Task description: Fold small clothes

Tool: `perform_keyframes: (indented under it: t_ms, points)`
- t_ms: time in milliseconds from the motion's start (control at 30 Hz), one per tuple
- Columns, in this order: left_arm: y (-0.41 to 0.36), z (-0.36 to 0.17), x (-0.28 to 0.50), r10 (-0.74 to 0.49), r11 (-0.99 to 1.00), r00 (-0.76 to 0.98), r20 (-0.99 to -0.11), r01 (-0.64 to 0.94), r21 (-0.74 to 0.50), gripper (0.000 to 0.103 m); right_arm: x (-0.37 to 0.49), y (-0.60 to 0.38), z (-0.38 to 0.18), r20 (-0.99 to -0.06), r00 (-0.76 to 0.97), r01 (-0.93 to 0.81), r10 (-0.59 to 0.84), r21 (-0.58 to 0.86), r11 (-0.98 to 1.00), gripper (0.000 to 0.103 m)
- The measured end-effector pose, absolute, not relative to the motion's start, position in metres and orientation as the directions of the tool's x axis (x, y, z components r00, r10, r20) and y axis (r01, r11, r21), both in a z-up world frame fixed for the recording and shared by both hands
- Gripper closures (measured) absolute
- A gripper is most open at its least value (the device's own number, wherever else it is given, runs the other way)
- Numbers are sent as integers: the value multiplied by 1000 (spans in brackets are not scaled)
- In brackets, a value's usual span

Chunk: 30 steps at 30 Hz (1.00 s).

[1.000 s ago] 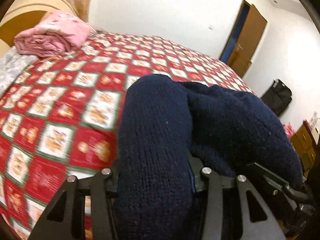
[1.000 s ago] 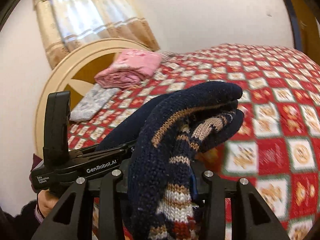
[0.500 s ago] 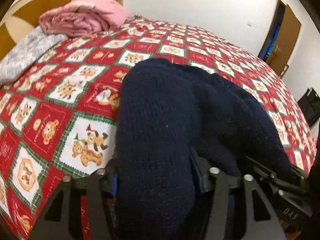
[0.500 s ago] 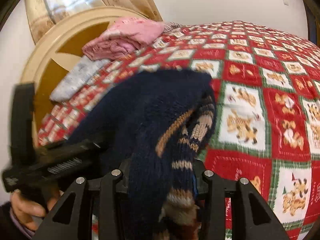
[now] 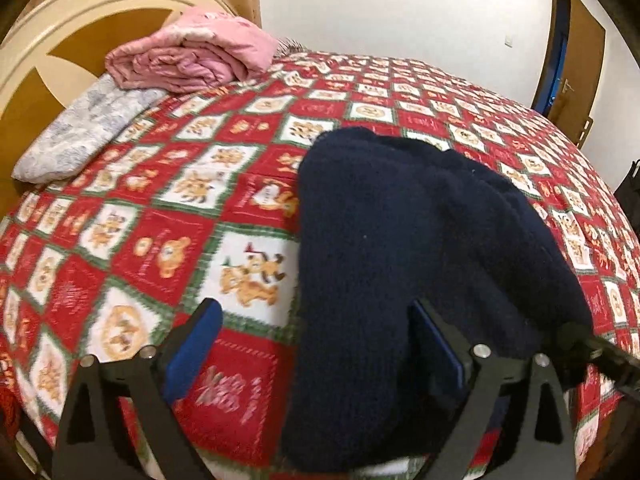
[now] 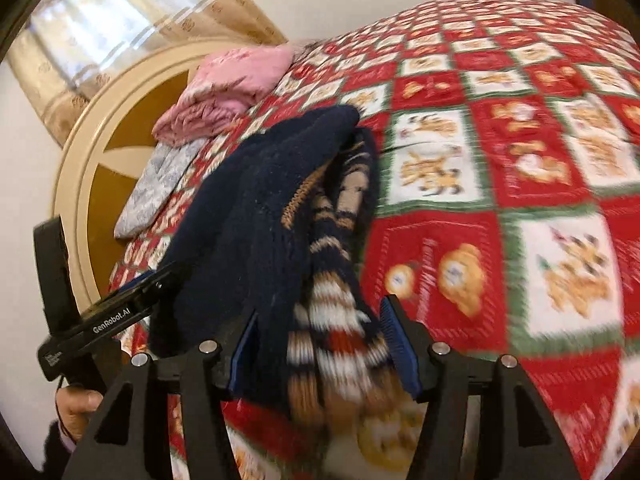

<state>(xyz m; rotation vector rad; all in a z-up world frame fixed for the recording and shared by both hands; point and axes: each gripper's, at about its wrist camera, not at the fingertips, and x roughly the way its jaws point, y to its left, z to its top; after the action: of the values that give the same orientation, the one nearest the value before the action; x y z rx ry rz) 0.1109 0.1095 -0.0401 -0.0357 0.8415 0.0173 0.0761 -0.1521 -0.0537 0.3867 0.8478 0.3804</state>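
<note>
Navy knitted sweater (image 5: 400, 264) lies folded on the bed (image 5: 168, 240) as both sets of jaws open, left gripper (image 5: 316, 344) wide, right gripper (image 6: 320, 344) parting around its striped edge, so back out straight without snagging.

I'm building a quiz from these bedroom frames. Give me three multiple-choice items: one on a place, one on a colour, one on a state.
1. Where does the pink folded bedding lie?
A. by the headboard
B. on the floor
C. by the door

2. The sweater is mainly
A. grey
B. navy
C. green

3. The left gripper is
A. open
B. clamped shut on the sweater
C. out of view

Answers:
1 A, it sits against the round headboard.
2 B, dark blue knit with striped trim.
3 A, its fingers stand wide apart, opening, with the bedspread visible between them.
</note>
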Motion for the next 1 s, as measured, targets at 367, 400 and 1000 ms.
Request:
perform_keyframes:
  t_ms: [367, 400, 1000]
  points:
    - [78, -31, 88, -43, 999, 696, -716, 44, -16, 6, 64, -91, -16, -662, 645, -274, 381, 265, 924, 67]
    - [76, -37, 87, -38, 999, 683, -730, 48, -8, 6, 67, -89, -26, -685, 622, -260, 378, 275, 926, 67]
    - [101, -76, 78, -79, 992, 578, -813, -33, -120, 0, 47, -83, -60, -748, 587, -148, 309, 276, 950, 67]
